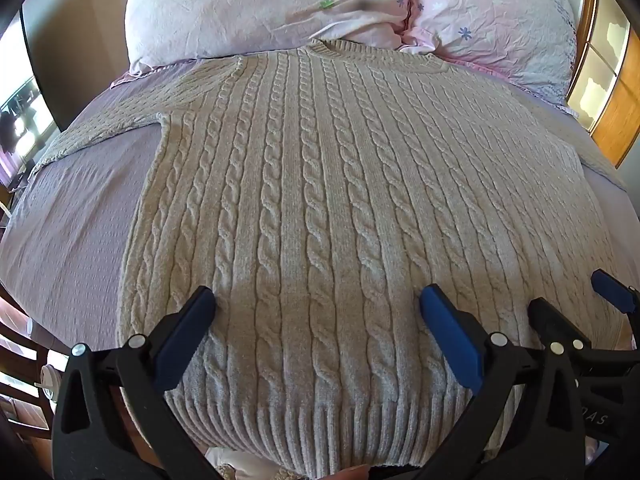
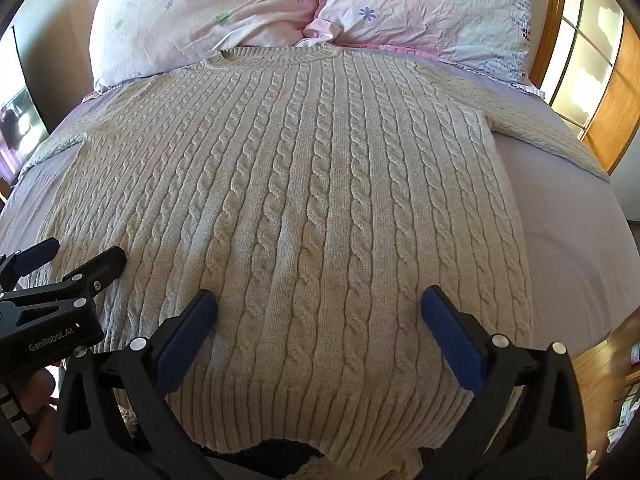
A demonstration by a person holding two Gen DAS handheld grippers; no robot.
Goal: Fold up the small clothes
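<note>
Cream cable-knit sweater [image 1: 320, 200] is lying flat on the bed [image 1: 72, 216], looking thick, soft, floppy; both grippers [image 1: 318, 304] [image 2: 318, 304] are hovering wide-fingered above its ribbed hem [image 1: 320, 420], likely the best hold.

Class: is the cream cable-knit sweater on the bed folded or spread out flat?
Spread flat. The sweater lies unfolded, both sleeves out sideways, collar toward the pillows.

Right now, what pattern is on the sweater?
Cream cable-knit twists on the sweater, clearest from the right wrist view.
</note>
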